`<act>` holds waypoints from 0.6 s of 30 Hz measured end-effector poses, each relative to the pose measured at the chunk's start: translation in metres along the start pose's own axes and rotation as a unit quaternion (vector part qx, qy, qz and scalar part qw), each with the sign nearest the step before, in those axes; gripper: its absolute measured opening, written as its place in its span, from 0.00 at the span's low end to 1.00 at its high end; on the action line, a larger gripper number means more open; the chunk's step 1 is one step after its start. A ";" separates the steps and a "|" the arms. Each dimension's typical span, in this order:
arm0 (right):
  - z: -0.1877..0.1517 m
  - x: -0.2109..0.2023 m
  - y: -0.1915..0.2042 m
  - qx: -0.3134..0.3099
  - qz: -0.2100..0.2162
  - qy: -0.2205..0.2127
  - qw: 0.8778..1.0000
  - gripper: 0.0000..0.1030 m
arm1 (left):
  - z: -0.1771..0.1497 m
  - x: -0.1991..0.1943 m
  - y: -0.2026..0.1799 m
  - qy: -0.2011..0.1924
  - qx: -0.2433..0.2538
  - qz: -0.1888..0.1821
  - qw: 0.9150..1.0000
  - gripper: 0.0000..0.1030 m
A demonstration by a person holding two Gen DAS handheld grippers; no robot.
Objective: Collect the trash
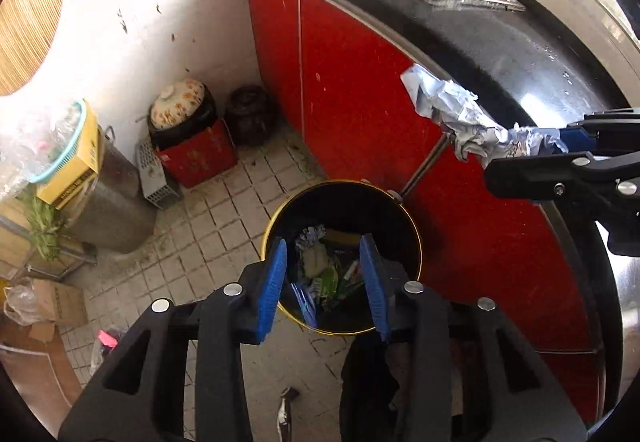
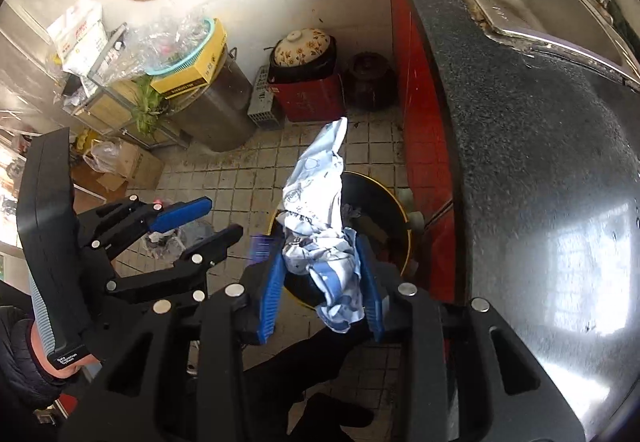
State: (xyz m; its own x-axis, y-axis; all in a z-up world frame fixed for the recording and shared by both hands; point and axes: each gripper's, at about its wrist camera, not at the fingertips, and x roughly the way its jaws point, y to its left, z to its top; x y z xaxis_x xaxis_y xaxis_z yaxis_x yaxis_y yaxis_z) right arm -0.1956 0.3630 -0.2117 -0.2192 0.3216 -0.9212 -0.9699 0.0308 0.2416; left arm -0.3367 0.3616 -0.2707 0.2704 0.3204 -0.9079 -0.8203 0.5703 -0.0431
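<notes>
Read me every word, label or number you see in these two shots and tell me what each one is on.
"Data Acquisition System", small and only just legible: white print on the black handle end of the left claw.
Yellow box: dark print along its side, too blurred to read.
White bag: red print, too small to read.
Crumpled blue-and-white wrapper between the right claw pads: printed marks, unreadable.
</notes>
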 end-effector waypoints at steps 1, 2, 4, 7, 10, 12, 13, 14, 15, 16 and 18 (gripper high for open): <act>0.003 0.005 -0.001 0.004 0.000 0.006 1.000 0.46 | 0.001 0.009 0.002 0.015 -0.005 0.004 1.000 0.58; 0.005 0.008 -0.002 0.009 0.004 0.013 1.000 0.52 | 0.003 0.012 0.003 0.018 -0.009 0.013 1.000 0.67; 0.009 0.008 -0.005 0.014 0.001 0.009 1.000 0.72 | 0.004 0.010 0.005 0.002 -0.017 0.019 1.000 0.80; 0.009 0.005 -0.009 0.015 0.004 0.006 1.000 0.72 | 0.004 0.006 0.007 -0.004 -0.022 0.022 1.000 0.85; 0.009 -0.001 -0.010 0.015 0.008 -0.001 1.000 0.72 | 0.003 0.002 0.007 -0.003 -0.018 0.024 1.000 0.85; 0.008 -0.005 -0.010 0.014 0.010 -0.006 1.000 0.72 | 0.004 -0.002 0.005 -0.005 -0.013 0.026 1.000 0.85; 0.006 -0.009 -0.009 0.015 0.011 -0.009 1.000 0.72 | 0.006 -0.006 0.003 -0.006 -0.011 0.027 1.000 0.85; 0.004 -0.015 -0.010 0.016 0.010 -0.014 1.000 0.72 | 0.007 -0.011 0.001 -0.009 -0.010 0.029 0.999 0.86; 0.003 -0.022 -0.011 0.018 0.009 -0.019 1.000 0.72 | 0.008 -0.015 -0.001 -0.013 -0.008 0.032 0.999 0.88; 0.001 -0.030 -0.012 0.021 0.007 -0.026 0.999 0.73 | 0.009 -0.019 -0.004 -0.017 -0.005 0.036 0.999 0.89; -0.005 -0.049 -0.018 0.031 0.003 -0.043 0.999 0.78 | 0.014 -0.029 -0.010 -0.026 0.005 0.038 0.999 0.89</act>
State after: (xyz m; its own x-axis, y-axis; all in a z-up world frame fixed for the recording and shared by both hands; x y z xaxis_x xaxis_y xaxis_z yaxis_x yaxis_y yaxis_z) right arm -0.1681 0.3418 -0.1720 -0.2124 0.4015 -0.8909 -0.9596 0.0866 0.2678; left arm -0.3292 0.3575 -0.2382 0.2344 0.4014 -0.8854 -0.8343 0.5506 0.0287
